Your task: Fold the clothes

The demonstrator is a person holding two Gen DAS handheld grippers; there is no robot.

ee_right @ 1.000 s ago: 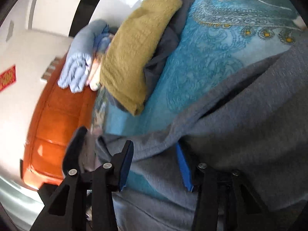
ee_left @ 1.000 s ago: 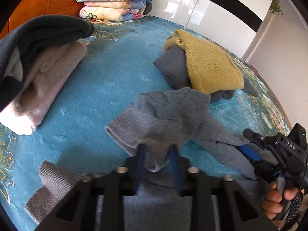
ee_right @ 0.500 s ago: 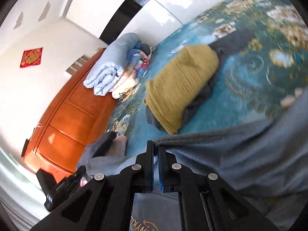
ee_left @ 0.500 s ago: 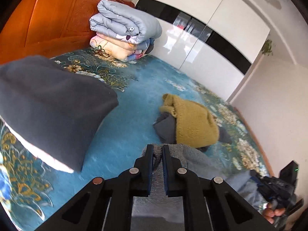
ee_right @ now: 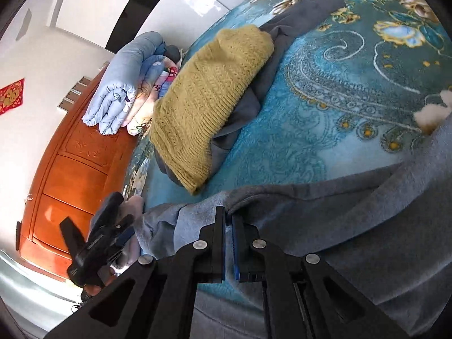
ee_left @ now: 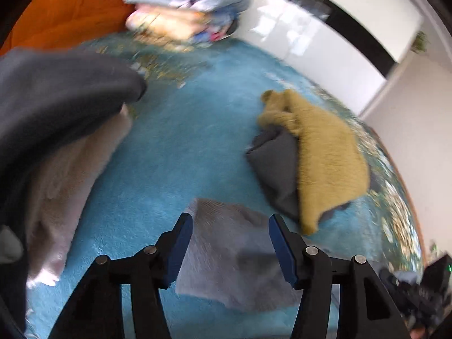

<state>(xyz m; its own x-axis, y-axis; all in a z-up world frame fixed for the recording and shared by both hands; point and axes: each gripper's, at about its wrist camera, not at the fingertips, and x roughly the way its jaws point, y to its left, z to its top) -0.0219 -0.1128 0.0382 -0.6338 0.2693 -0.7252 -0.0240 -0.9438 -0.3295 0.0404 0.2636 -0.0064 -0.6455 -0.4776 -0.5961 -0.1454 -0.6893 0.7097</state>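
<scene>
Both fisheye views look forward from just behind their tongs, low and close over a blue bed [ee_left: 175, 147]. Both show the mustard knit [ee_left: 327, 155] at centre right in the left view and upper centre in the right, plus the folded quilts [ee_right: 127, 84] and orange headboard [ee_right: 70, 175].

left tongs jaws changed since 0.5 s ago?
Yes. The left tongs were shut on the grey garment; now they stand open, its fold lying loose on the blue blanket.

Two hand-held grippers: the left hand-held gripper [ee_left: 230, 243] and the right hand-held gripper [ee_right: 228, 244]. One grey garment [ee_right: 353, 226] on the bed [ee_left: 175, 147]. Beyond it, one mustard knit sweater [ee_right: 209, 101] atop one dark grey garment [ee_left: 274, 163]. One stack of folded quilts [ee_right: 127, 90] by the headboard [ee_right: 70, 175].
</scene>
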